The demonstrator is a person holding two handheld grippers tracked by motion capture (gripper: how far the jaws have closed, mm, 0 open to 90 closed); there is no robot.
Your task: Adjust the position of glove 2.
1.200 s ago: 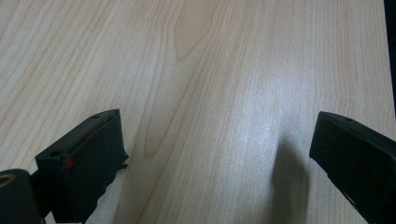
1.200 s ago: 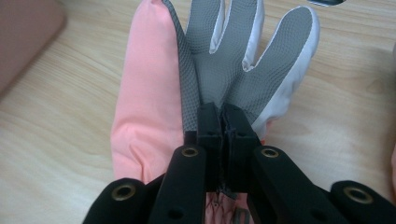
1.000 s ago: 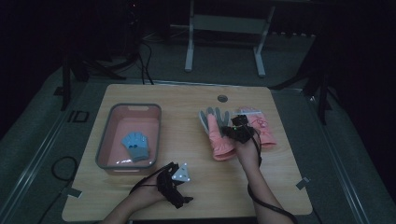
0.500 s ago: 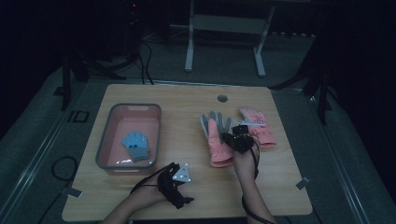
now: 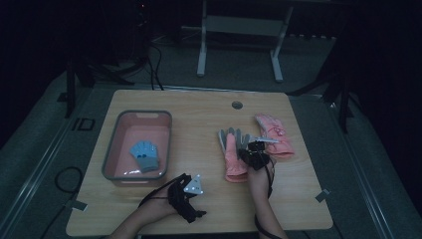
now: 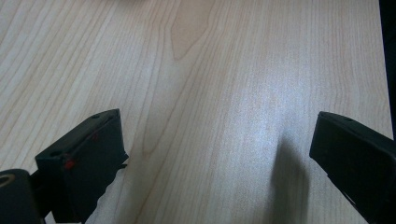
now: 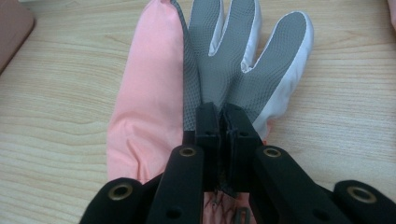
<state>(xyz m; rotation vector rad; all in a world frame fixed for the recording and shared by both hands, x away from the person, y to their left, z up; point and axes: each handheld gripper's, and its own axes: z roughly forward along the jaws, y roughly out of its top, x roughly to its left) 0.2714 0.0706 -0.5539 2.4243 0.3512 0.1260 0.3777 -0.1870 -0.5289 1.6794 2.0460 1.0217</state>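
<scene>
A: Jaws of the right gripper [image 7: 218, 122] are pinched together on the pink-and-grey glove [image 7: 196, 88], low on its palm, probably to lift it

B: Where's the glove?

A: Flat on the table [image 5: 199, 104], right of the pink bin [image 5: 113, 149], beside a second pink glove [image 5: 273, 135]. A blue glove [image 5: 144, 154] already lies inside the bin

B: Left gripper [image 6: 215, 154]?

A: Jaws spread over bare wood below the bin, idle
</scene>
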